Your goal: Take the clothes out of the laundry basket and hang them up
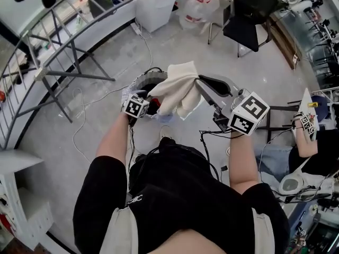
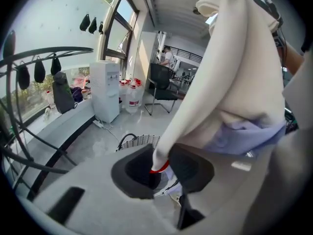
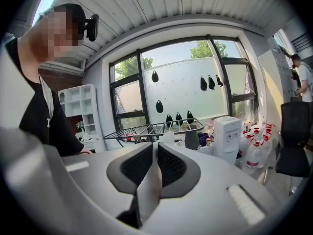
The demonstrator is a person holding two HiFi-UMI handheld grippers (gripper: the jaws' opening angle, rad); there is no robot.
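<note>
You are holding the cream cloth (image 1: 177, 83) up over the laundry basket (image 1: 144, 79), your right tool (image 3: 153, 152) squeezing its top tight and your left tool (image 2: 161, 168) half closed, pinching a bottom corner. It is not hanging on the drying rack (image 1: 63, 52) yet.

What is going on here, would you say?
A person holds a cream garment up over the laundry basket. The right tool is shut on the garment, and the left tool pinches its lower, red-trimmed edge. The drying rack stands off to the side; the garment is not yet hung.
</note>
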